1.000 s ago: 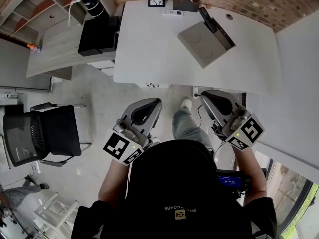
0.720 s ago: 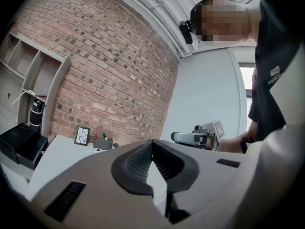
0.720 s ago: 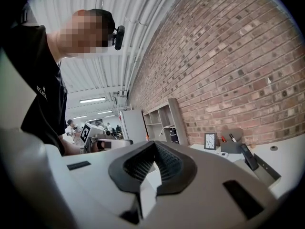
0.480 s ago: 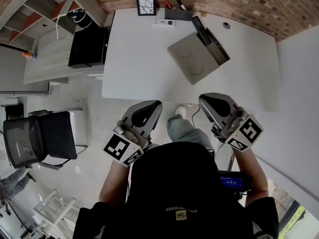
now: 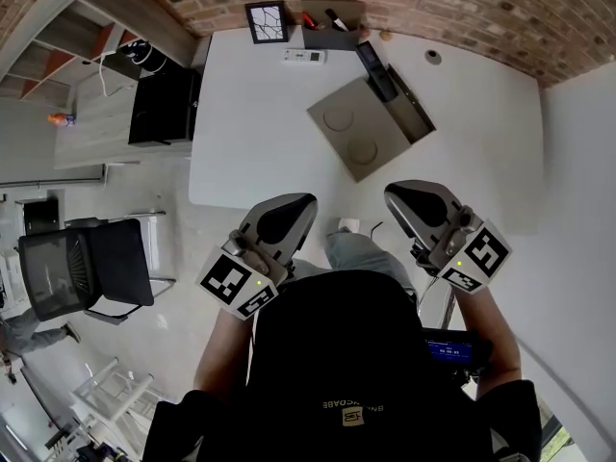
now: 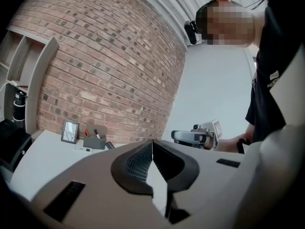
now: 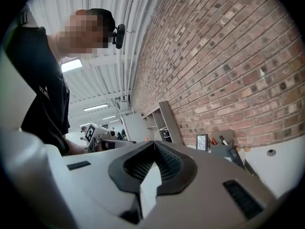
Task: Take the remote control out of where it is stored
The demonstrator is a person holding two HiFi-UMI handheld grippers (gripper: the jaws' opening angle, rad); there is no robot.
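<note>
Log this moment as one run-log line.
left gripper: shut, empty | right gripper: shut, empty | grey box on white table: untouched | task: not started

Bright, even light, partly from ceiling lights [image 7: 71, 65], leaves the white table [image 5: 260, 133] nearly washed out, with only faint shadows. Every view bows hard at the edges, and the gripper views have black corners. The left gripper [image 6: 152, 144] and right gripper [image 7: 153, 144] look soft up close.

Your grey left gripper [image 5: 304, 200] bears black-and-white squares, and you face a white table [image 5: 250, 133], a grey box [image 5: 358, 131] and a red-brown brick wall [image 5: 443, 8].
</note>
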